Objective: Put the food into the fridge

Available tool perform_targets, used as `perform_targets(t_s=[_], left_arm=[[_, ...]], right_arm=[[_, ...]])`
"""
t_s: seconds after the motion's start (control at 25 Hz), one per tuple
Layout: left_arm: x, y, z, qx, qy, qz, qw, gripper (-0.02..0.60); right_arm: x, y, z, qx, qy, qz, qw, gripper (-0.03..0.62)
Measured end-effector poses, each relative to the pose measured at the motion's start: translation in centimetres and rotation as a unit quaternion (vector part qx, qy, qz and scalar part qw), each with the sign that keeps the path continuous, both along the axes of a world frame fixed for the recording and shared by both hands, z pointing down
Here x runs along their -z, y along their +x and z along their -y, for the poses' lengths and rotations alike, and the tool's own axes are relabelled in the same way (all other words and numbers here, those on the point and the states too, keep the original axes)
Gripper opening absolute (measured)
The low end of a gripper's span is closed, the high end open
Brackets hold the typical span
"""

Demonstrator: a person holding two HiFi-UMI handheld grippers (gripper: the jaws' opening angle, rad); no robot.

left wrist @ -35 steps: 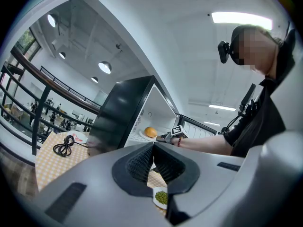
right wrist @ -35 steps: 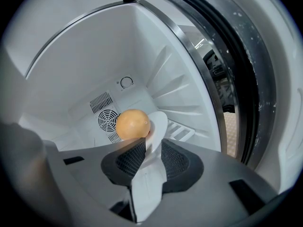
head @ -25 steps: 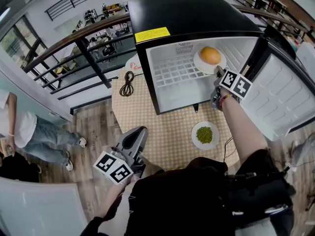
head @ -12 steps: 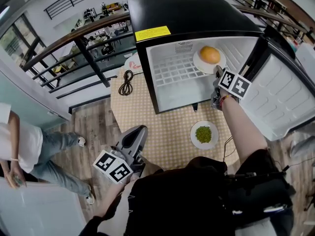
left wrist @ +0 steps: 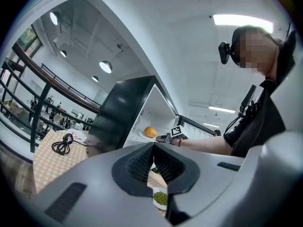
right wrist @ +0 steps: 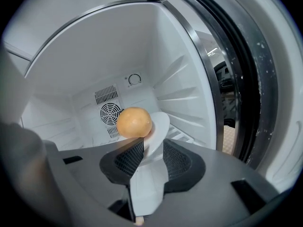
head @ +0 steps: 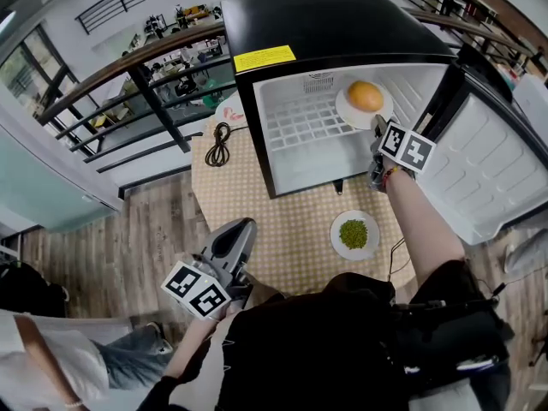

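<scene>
The right gripper (right wrist: 152, 150) has just been opening its jaws around the plate (right wrist: 158, 126) with the orange (right wrist: 134, 122), which seems to sit inside the fridge (head: 342, 24), so next it must pull back and fetch the peas (head: 354, 235), while the left gripper (left wrist: 152, 148) hangs shut and empty

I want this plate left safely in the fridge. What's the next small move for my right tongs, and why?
Probably draw the right tongs straight back. Their jaws have just been opening with the plate between them, and it sits with the orange on the fridge shelf.
</scene>
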State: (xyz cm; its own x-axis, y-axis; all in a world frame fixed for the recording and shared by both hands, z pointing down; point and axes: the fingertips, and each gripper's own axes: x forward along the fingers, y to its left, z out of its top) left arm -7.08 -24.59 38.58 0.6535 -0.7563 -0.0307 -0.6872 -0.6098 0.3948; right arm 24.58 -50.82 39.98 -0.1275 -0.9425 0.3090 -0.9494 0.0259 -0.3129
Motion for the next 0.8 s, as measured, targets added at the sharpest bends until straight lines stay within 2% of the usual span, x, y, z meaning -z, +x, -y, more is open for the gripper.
perform_targets(t_s=[0.24,0.48,0.8], left_arm=[[0.2,0.03,-0.1,-0.001,-0.001,0.0,1.0,0.012],[0.19,0.18,-0.06,-0.003,-0.001,-0.002,1.0,0.012],[0.23,0.07,0.12,-0.002,-0.004,-0.01,0.9999,0.012]], right_arm=[[-0.07,0.18,-0.36,-0.003,-0.006,-0.003,1.0,0.132],[-0.33,0.42,-0.39,-0.004,-0.013,-0.022,1.0,0.172],[-0.07,0.18,-0.45,0.005,-0.008,-0.046,0.999,0.172]])
